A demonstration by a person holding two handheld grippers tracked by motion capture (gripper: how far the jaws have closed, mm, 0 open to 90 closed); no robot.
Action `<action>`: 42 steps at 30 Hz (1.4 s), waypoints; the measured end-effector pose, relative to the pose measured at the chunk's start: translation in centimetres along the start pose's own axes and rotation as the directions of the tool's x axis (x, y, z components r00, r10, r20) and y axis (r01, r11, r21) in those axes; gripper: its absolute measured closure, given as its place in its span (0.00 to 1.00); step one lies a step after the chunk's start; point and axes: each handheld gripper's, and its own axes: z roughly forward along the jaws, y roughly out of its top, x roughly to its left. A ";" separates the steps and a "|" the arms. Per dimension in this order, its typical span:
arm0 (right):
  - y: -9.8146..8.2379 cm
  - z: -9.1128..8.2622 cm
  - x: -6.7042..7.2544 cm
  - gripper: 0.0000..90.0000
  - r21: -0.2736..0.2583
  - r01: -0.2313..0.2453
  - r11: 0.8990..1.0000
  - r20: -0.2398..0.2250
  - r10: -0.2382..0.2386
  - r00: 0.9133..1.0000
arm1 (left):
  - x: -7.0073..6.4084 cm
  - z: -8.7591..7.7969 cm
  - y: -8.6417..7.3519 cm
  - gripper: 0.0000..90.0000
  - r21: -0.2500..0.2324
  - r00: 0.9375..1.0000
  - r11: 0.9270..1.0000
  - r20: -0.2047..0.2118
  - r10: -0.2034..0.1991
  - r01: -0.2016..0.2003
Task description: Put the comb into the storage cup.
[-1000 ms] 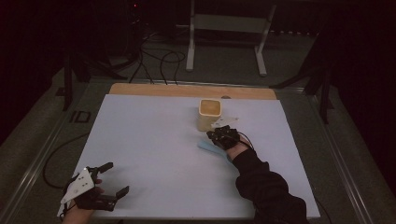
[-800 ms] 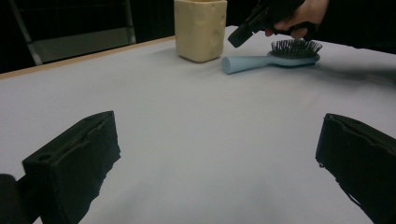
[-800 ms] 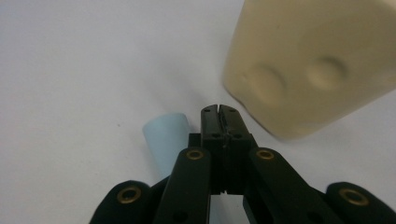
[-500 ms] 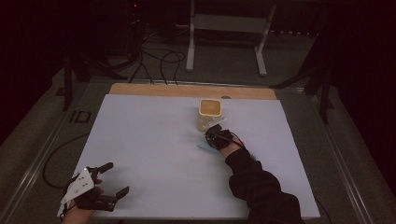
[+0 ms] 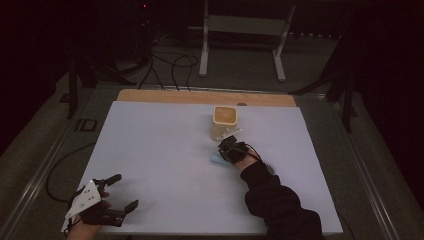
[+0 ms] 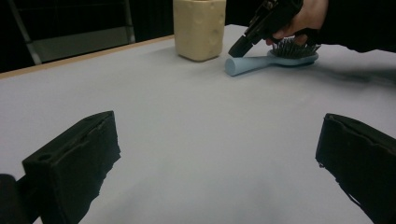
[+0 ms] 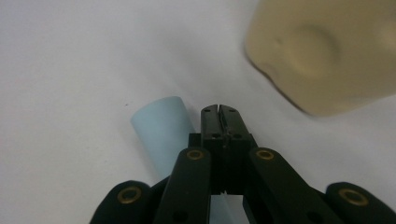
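Dark floor and cables ring the table (image 5: 150, 150), whose top is covered by a pale, nearly white sheet, with a strip of bare wood showing along its far edge in the upper middle of the high view. Beyond that strip, at the top of the frame, a grey metal stand sits on the dim floor, and black cables snake across it at the upper left. The room is otherwise unlit and black at both sides.

My right gripper (image 5: 229, 148) sits just right of centre in the high view, my dark sleeve running down to the lower right. Its jaws are pressed together with nothing between them, tips angled down at the sheet. Just under and beside them lies the light blue hairbrush (image 6: 271, 58), flat on the sheet with bristles up; in the right gripper view its handle end lies to the left of my closed tips, apart from them. A cream cup (image 5: 224, 121) stands upright just beyond, near the wooden strip.

My left gripper (image 5: 107, 197) rests at the lower left corner of the high view, near the table's edge, well apart from the brush. Its jaws stand wide, with bare sheet between them.
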 end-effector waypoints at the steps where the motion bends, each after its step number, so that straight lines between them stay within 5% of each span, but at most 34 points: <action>1: -0.1 -0.1 0.2 1.00 -0.001 0.005 1.000 -0.008 -0.005 1.000 | 0.0 0.0 0.0 0.00 0.000 1.000 1.000 -0.001 0.000 0.000; 16: -1.4 -1.0 2.1 1.00 -0.008 0.019 1.000 -0.057 -0.019 0.998 | 0.0 0.0 0.0 0.00 0.000 1.000 1.000 0.004 -0.001 0.001; 26: -3.6 -3.0 4.0 1.00 -0.011 0.039 0.999 -0.132 -0.040 0.990 | 0.0 0.0 0.0 0.00 0.001 1.000 1.000 0.005 -0.002 0.002; 42: -7.1 -5.5 5.1 1.00 0.022 0.084 0.996 -0.163 -0.079 0.983 | 0.0 0.1 0.0 0.00 -0.001 1.000 1.000 0.006 -0.005 0.005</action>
